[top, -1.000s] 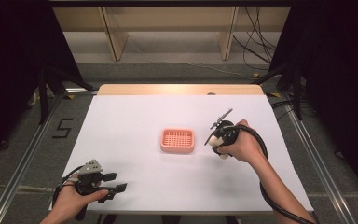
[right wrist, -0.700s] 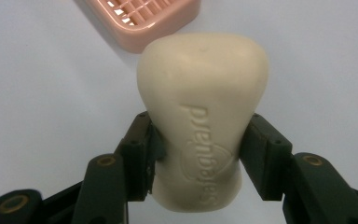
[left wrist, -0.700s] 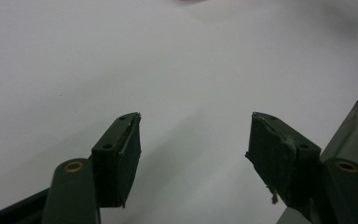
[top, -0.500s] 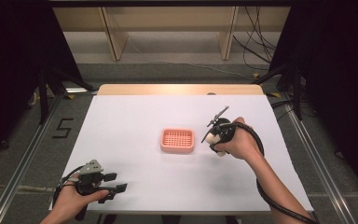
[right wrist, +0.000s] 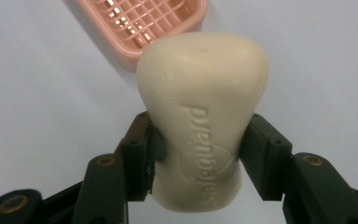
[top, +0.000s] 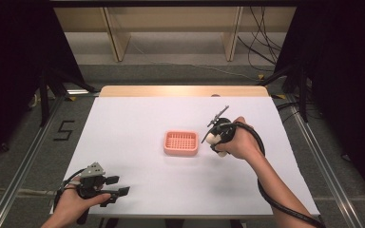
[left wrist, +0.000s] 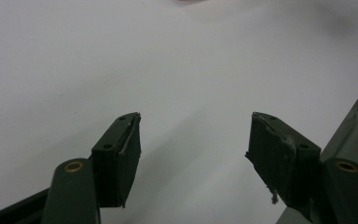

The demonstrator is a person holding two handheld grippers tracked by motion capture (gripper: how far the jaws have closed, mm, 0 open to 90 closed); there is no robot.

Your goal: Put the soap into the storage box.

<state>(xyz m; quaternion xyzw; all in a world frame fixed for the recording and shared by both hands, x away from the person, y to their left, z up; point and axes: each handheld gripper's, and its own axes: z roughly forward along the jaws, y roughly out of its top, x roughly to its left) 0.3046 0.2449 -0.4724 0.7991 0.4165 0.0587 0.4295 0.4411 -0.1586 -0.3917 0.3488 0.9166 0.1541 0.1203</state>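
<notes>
The right gripper (right wrist: 198,140) has carried its clamped Safeguard soap bar (right wrist: 203,116) nearer the pink soap dish (right wrist: 144,21), now just beyond its fingers. The left gripper (left wrist: 193,140) stays put, fingers wide apart and empty.

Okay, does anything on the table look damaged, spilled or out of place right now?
Nothing spilled or askew. The pink soap dish sits flat on the white table, and the right claw holds the cream soap bar. One small oddity: the left claw has a frayed pad with a loose thread.
</notes>
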